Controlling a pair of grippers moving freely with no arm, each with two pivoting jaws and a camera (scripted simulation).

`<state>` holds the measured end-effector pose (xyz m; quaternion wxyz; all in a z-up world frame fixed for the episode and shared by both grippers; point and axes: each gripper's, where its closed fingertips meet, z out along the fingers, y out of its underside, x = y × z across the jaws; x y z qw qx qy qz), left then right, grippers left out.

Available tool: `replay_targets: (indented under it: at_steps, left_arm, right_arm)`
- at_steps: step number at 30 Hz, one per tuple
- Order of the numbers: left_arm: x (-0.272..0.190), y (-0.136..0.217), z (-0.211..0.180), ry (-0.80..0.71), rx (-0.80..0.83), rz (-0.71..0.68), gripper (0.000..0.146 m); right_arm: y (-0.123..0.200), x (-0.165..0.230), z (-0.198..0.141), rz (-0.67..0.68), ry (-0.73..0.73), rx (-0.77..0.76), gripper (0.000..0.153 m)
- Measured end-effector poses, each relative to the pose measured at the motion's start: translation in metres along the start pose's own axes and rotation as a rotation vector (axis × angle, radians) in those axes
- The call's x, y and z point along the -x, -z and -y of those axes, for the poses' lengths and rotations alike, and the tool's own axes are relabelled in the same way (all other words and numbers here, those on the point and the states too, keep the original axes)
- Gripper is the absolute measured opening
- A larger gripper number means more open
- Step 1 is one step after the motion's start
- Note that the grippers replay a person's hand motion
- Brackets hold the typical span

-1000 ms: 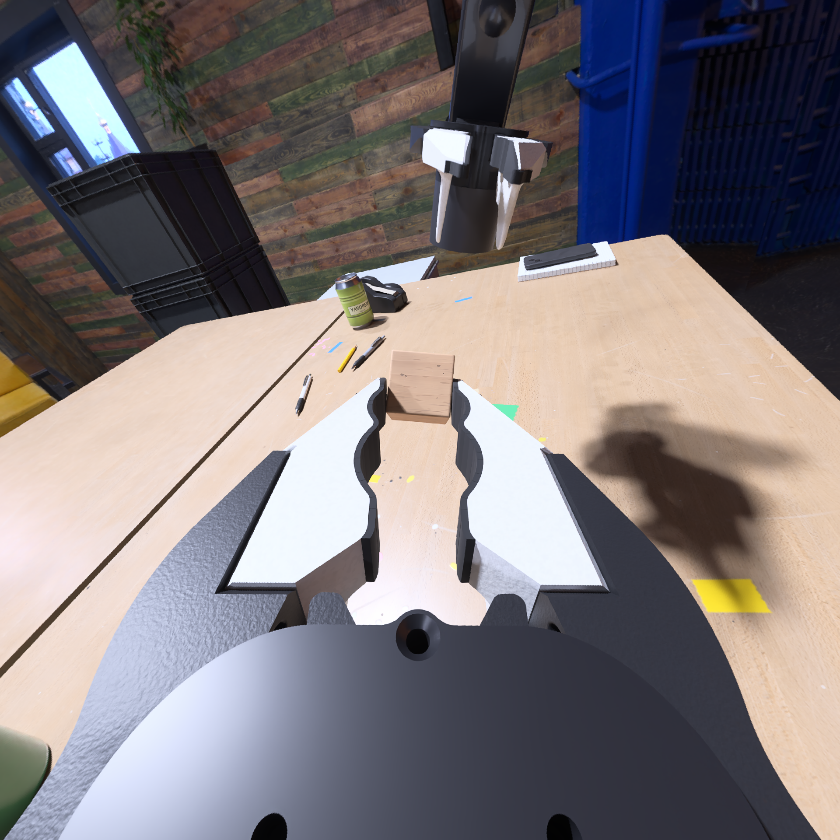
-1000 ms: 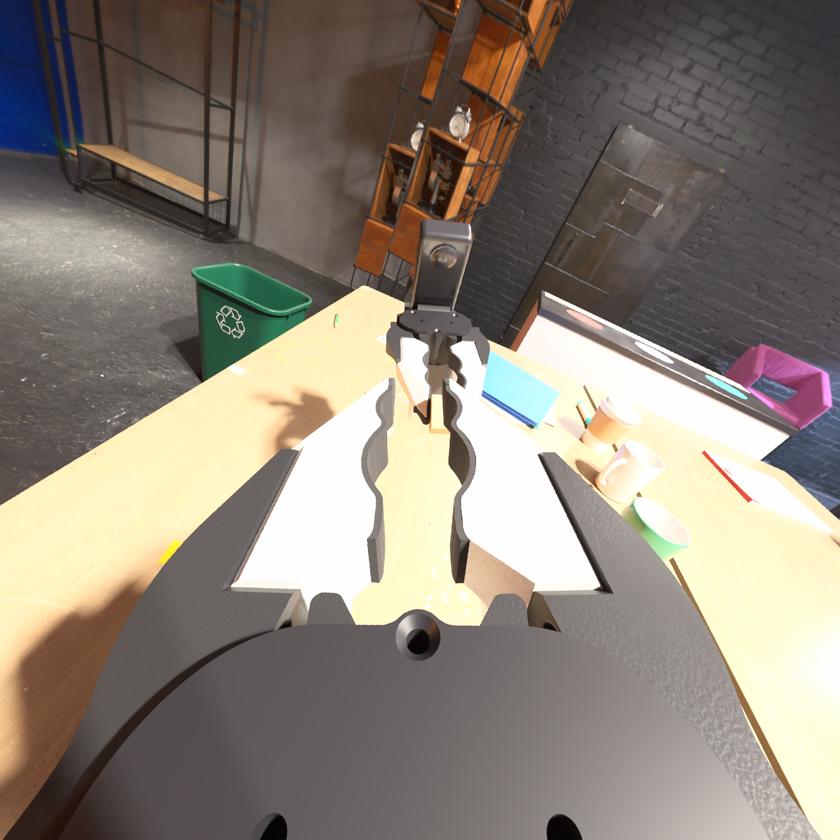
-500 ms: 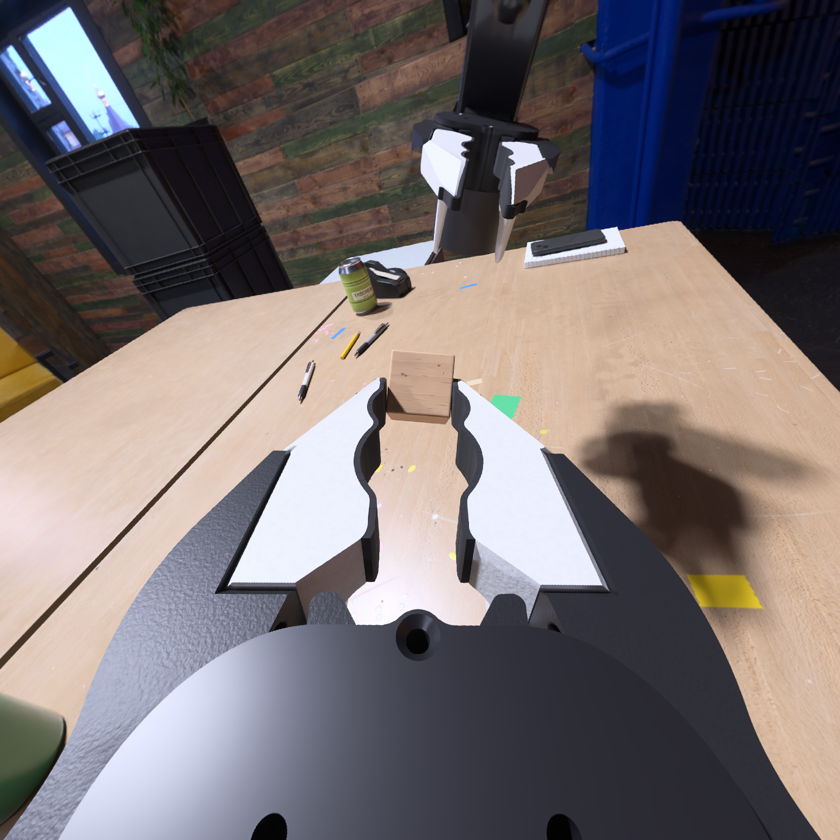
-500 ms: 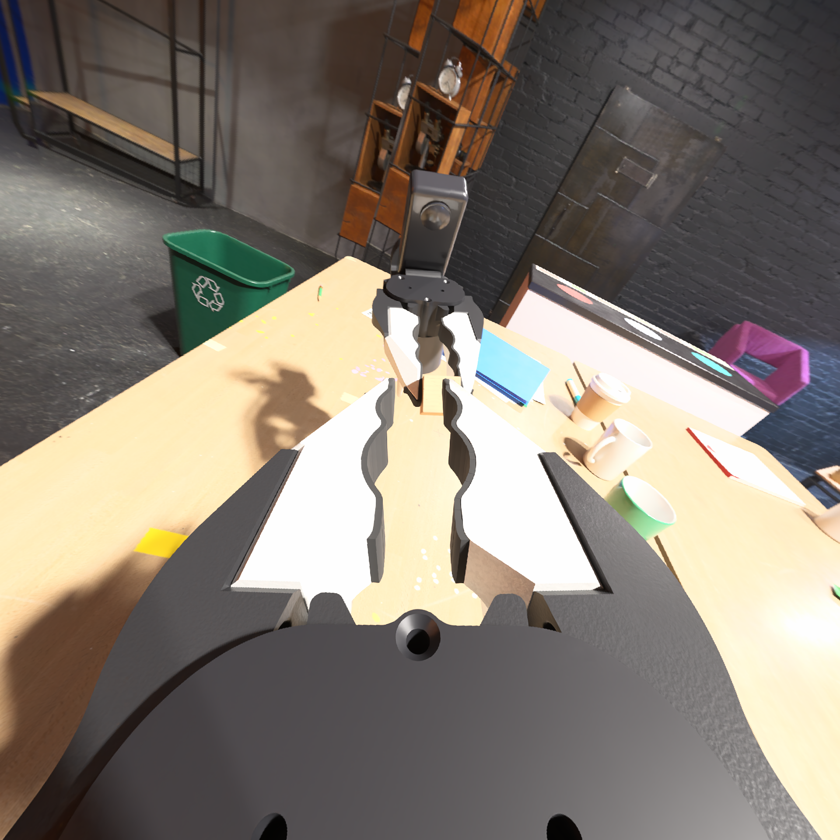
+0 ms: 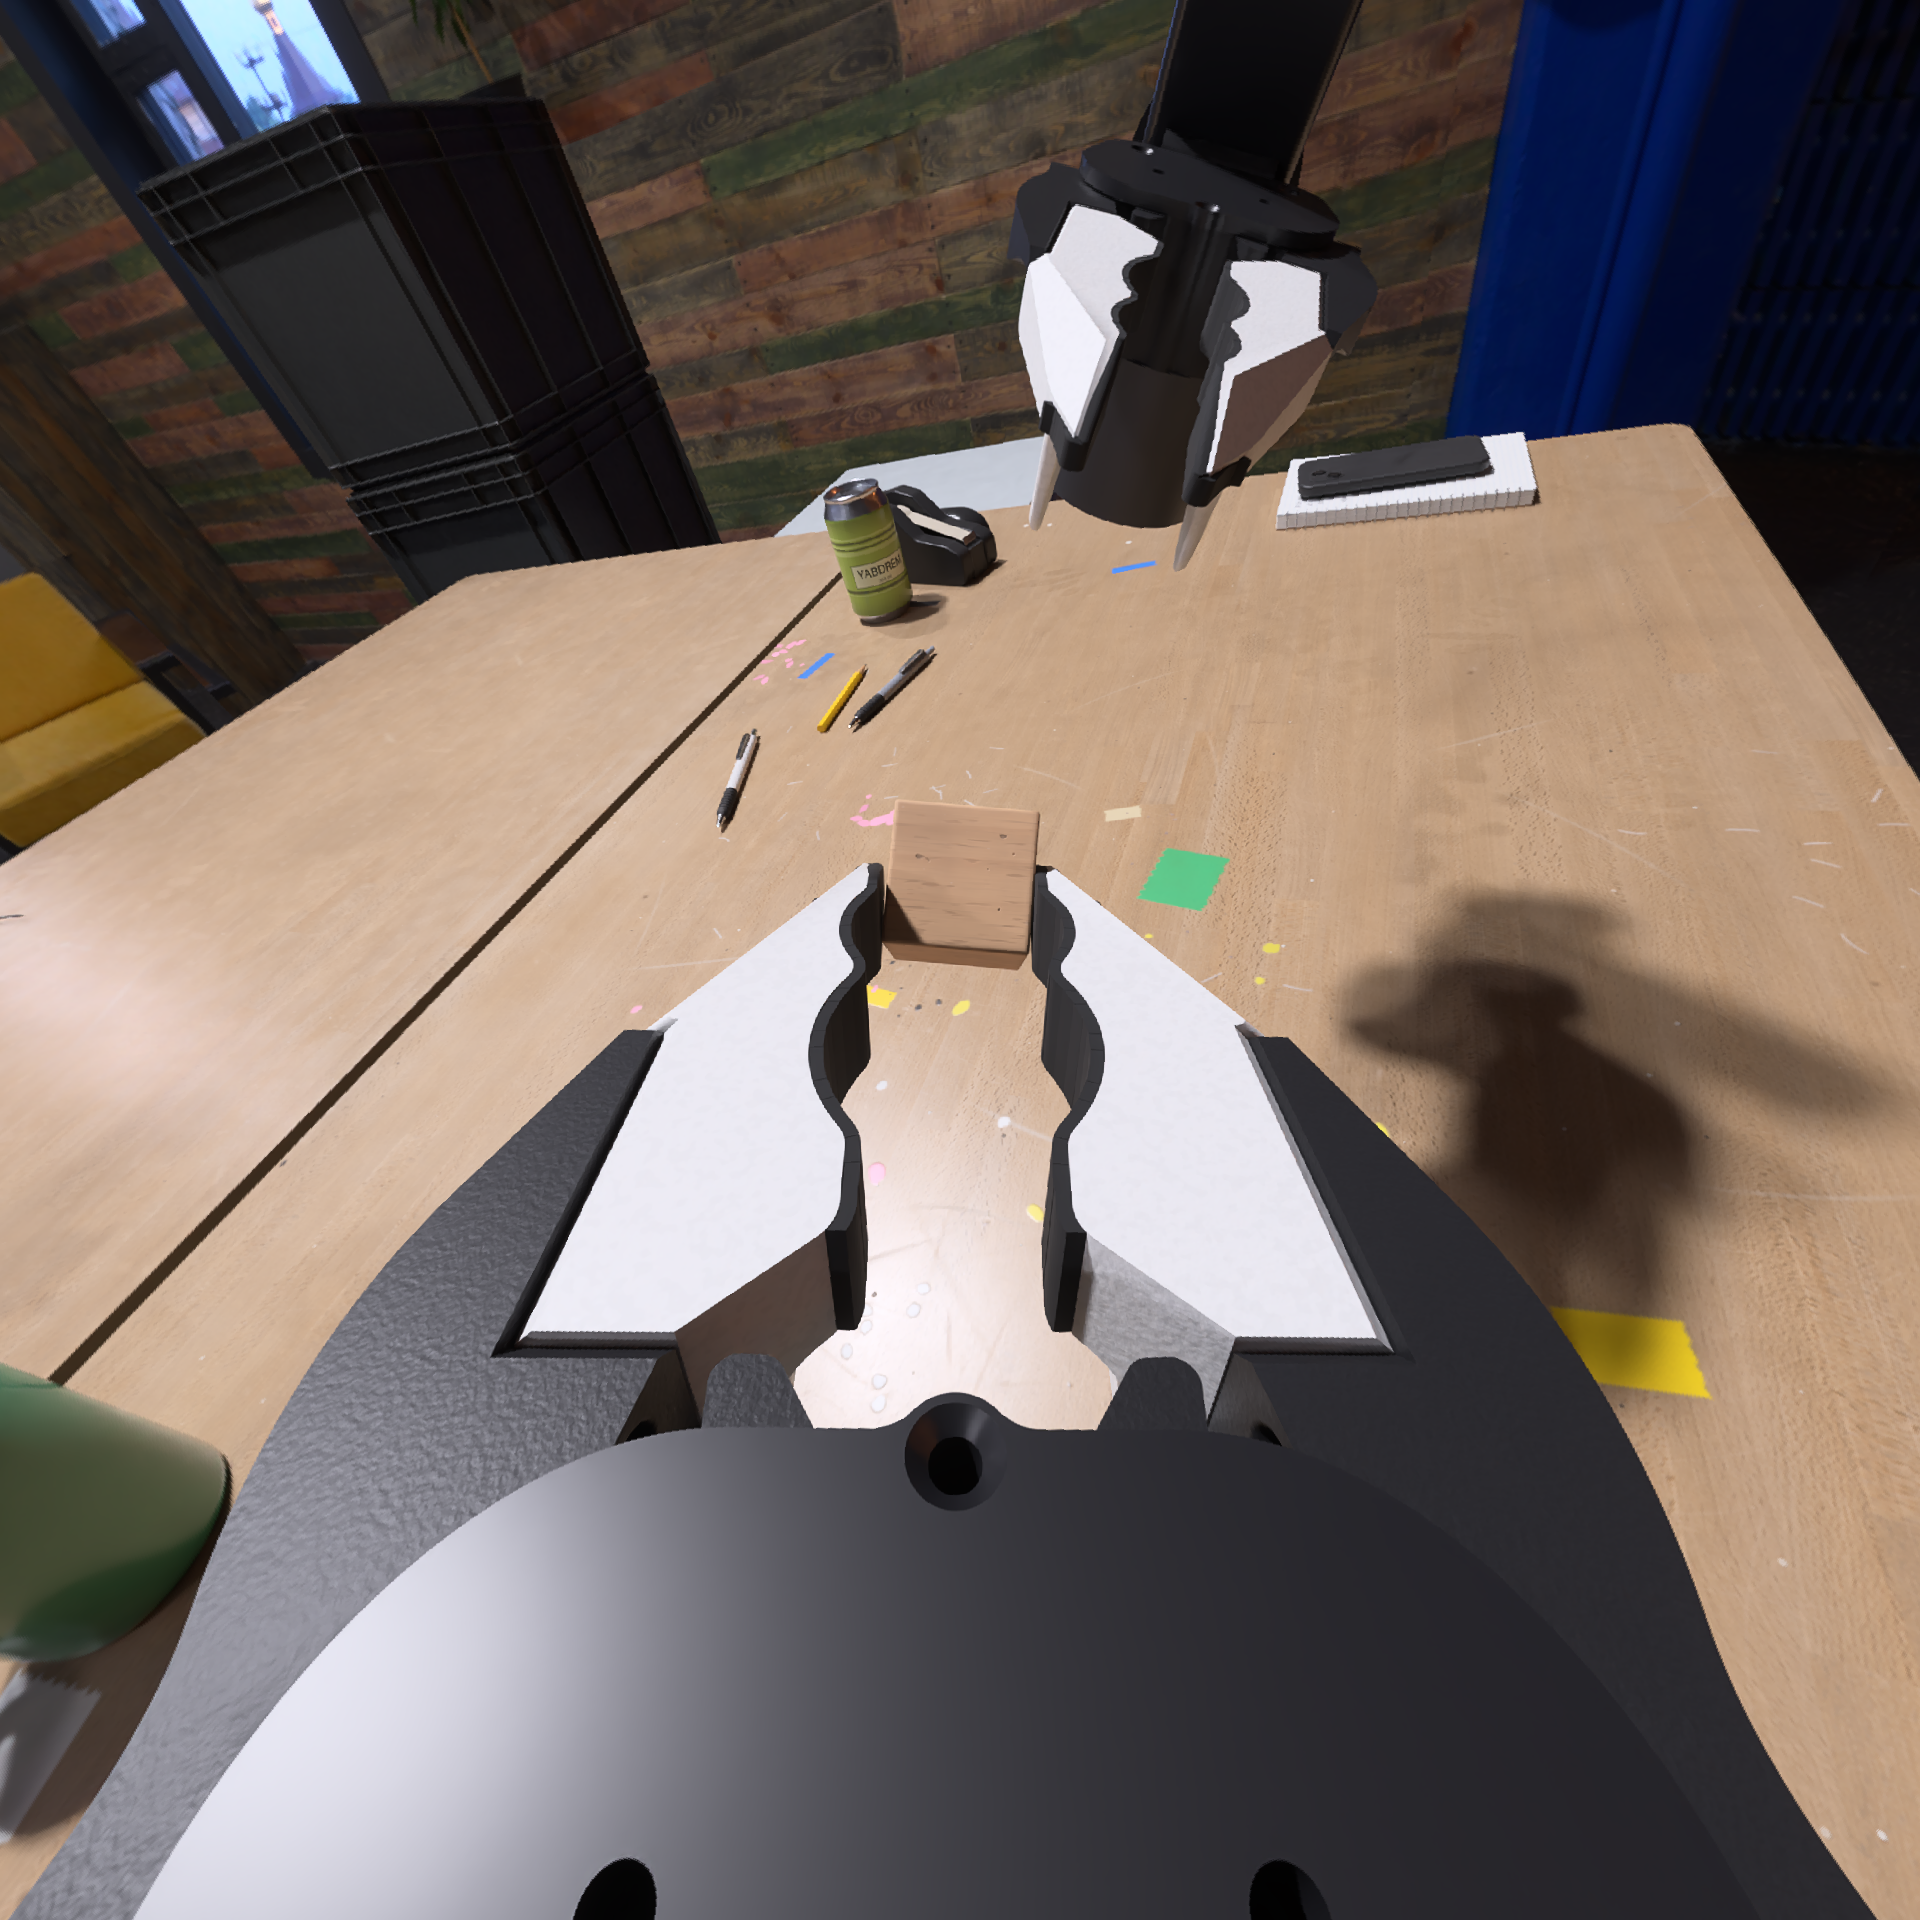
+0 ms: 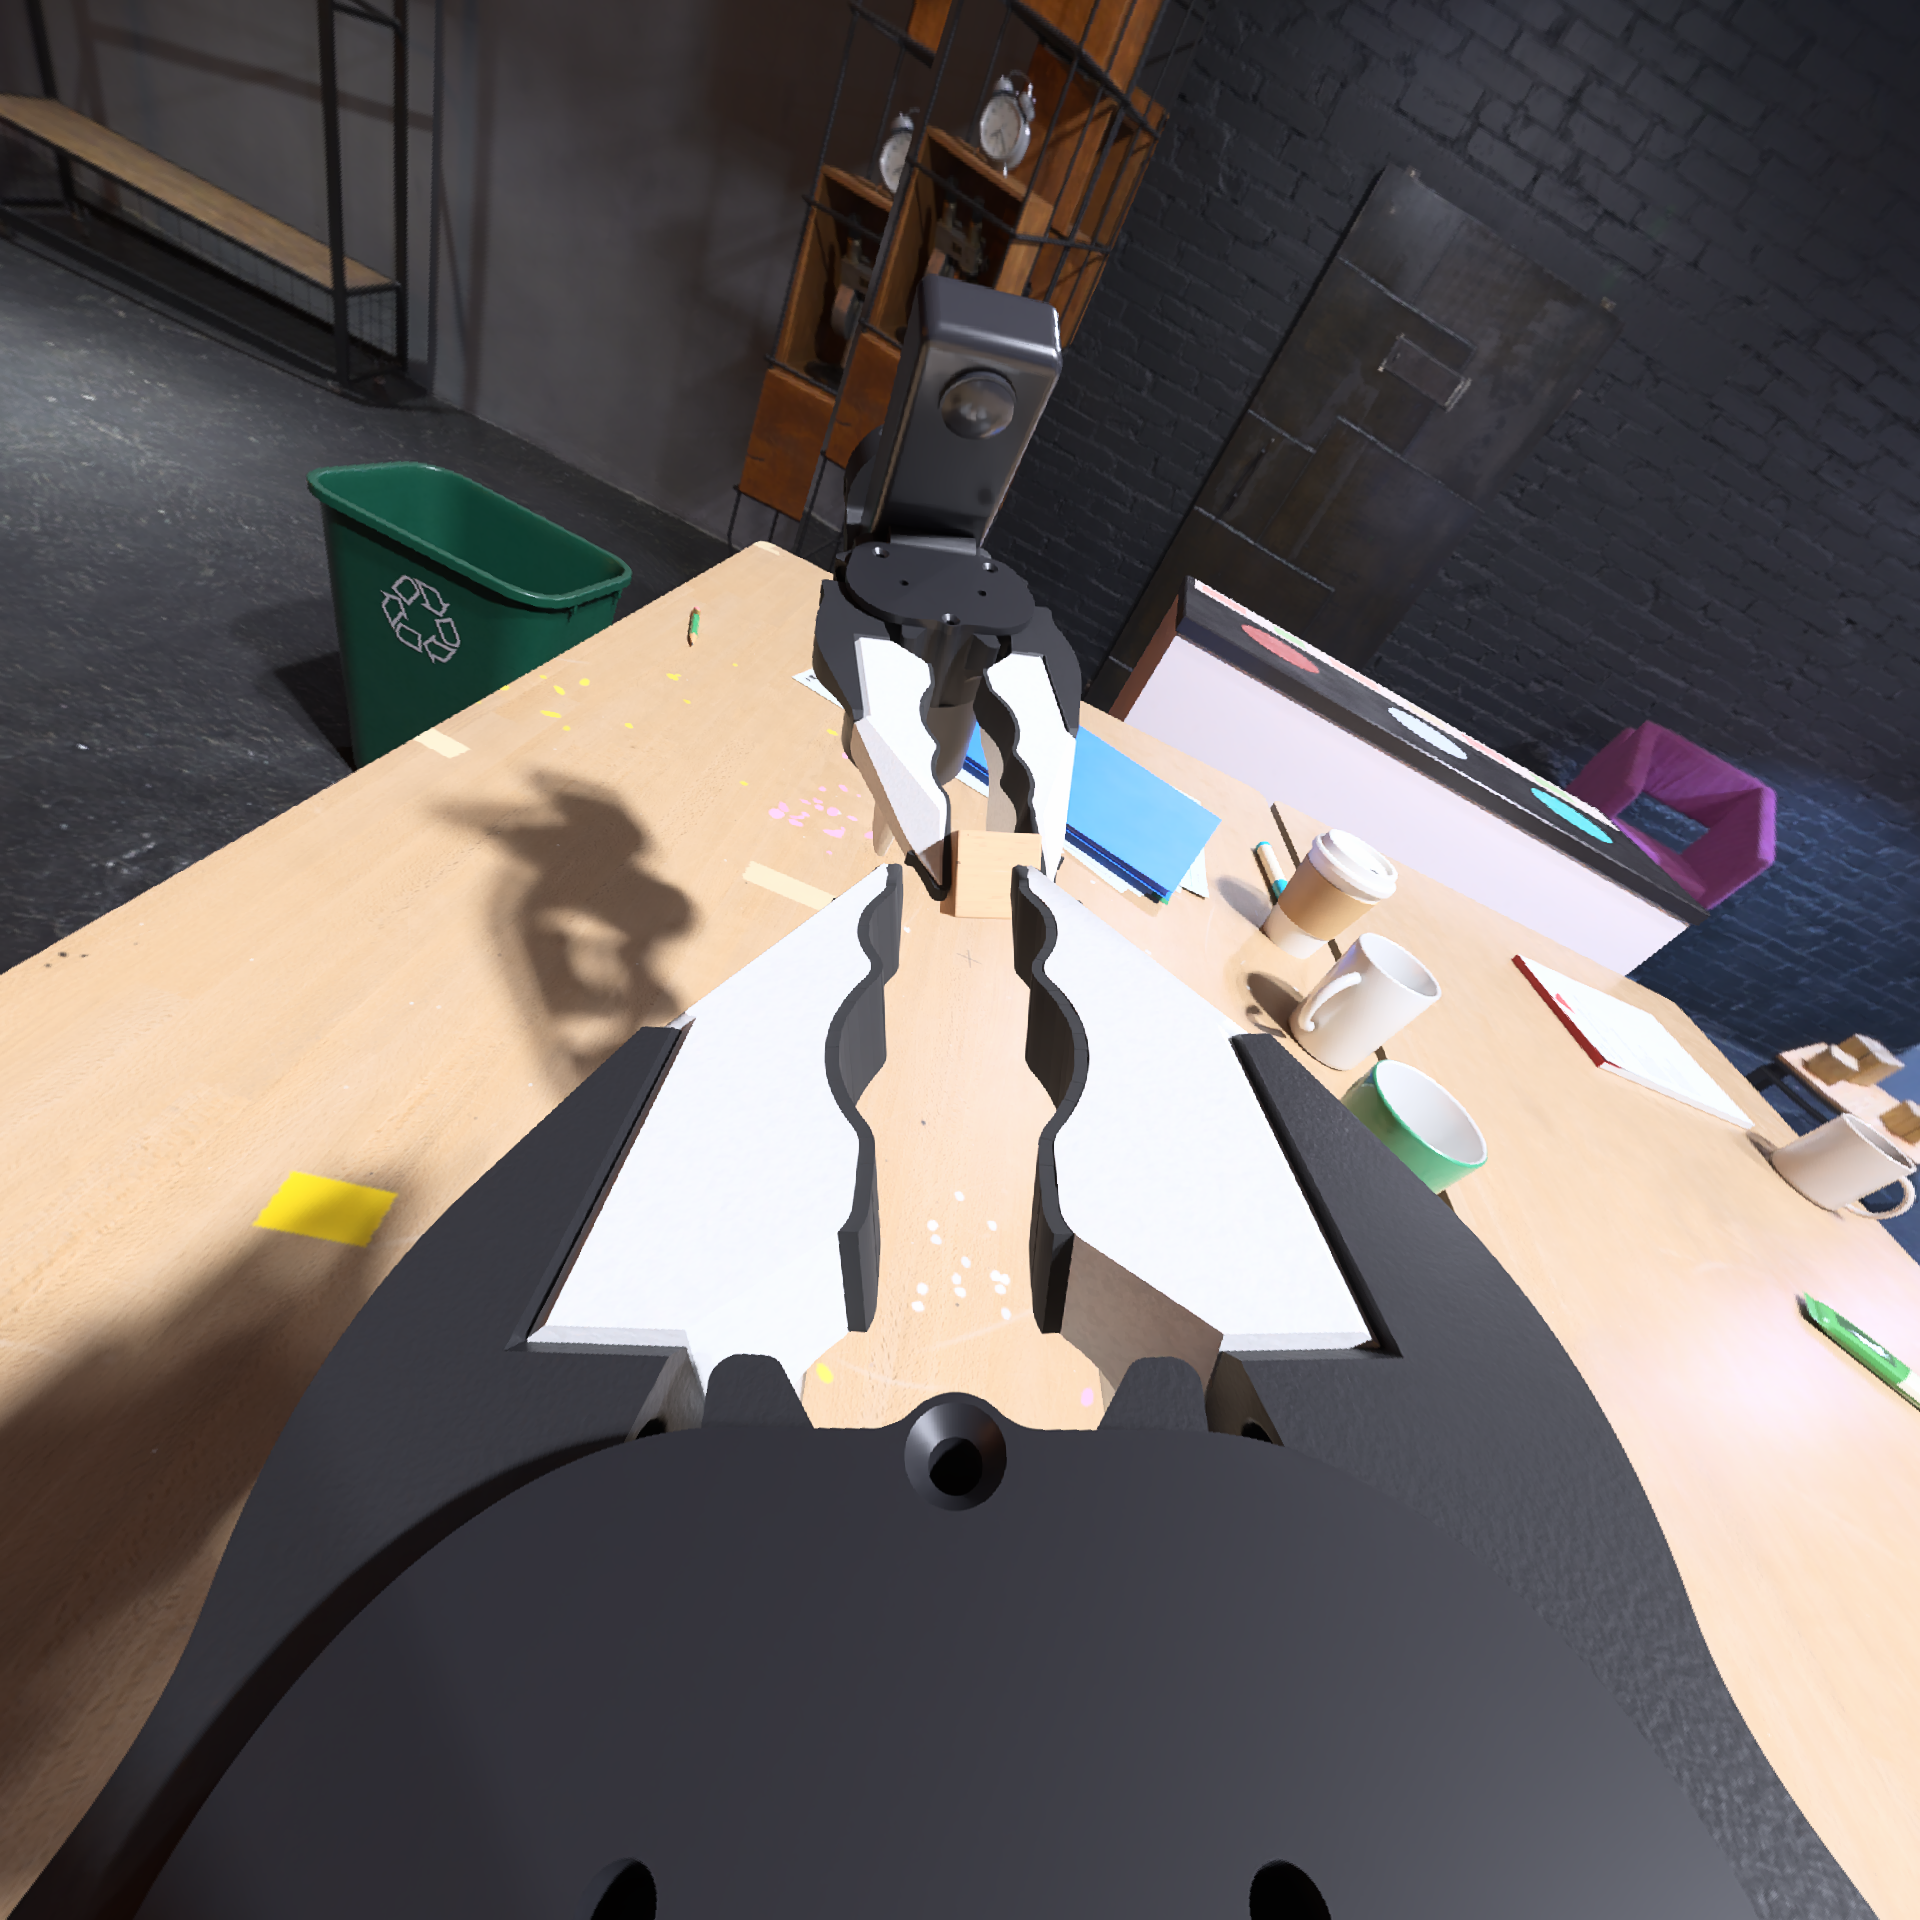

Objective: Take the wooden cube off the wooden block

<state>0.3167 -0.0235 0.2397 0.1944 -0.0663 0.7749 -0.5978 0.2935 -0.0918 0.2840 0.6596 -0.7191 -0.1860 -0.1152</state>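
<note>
Your left tongs (image 5: 958, 883) sit low over the pale wooden tabletop (image 5: 1455, 727), their two fingers closed against the sides of the wooden cube (image 5: 964, 885), which is held between the tips. From this angle you cannot tell whether the cube rests on the tabletop or hangs just above it, and no separate wooden block can be made out in either view. Your right tongs (image 5: 1112, 540) hang above the far end of the tabletop, tips pointing down, jaws parted with nothing between them. In the right wrist view the same cube (image 6: 987, 871) shows just past your right fingertips, with the left tongs (image 6: 987, 862) clamped on it from the far side. Toward the far edge in the left wrist view stand a green can (image 5: 869, 551) and a black tape dispenser (image 5: 945, 540) just beside it; a black phone (image 5: 1392, 464) lies on a white notepad (image 5: 1413, 497) near the far right corner. Two pens (image 5: 738, 777) (image 5: 891, 688) and a yellow pencil (image 5: 842, 698) lie between the can and the cube. A green tape patch (image 5: 1184, 878) sits just right of the cube, a yellow one (image 5: 1631, 1349) nearer the right edge. In the right wrist view, a paper cup (image 6: 1335, 888), a white mug (image 6: 1366, 997) and a green cup (image 6: 1423, 1127) line one side, with a green recycling bin (image 6: 457, 603) on the floor beyond the edge.
</note>
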Motion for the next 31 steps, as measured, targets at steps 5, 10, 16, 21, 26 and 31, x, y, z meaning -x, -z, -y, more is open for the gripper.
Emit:
replay_targets:
  at_steps: [5,10,16,21,26,31]
  left_arm:
    - [0.0,-0.004,0.0,0.036,-0.037,-0.029,0.028]
    - [-0.001,-0.006,-0.001,0.07,-0.075,-0.074,0.028]
    - [0.003,-0.004,-0.001,0.079,-0.098,-0.065,0.028]
    - [0.004,-0.004,-0.002,0.092,-0.107,-0.073,0.028]
    - [0.005,-0.003,-0.002,0.097,-0.116,-0.073,0.028]
    - [0.006,-0.002,-0.001,0.103,-0.122,-0.071,0.028]
  right_arm:
    - [0.003,-0.003,0.001,-0.012,-0.012,0.002,0.02]
    - [0.005,-0.004,0.002,-0.026,-0.006,0.022,0.021]
    - [0.008,-0.007,0.004,-0.052,0.0,0.023,0.022]
    - [0.01,-0.008,0.005,-0.056,-0.002,0.018,0.022]
    - [0.01,-0.009,0.005,-0.059,-0.005,0.008,0.021]
    - [0.01,-0.011,0.006,-0.076,0.015,0.008,0.022]
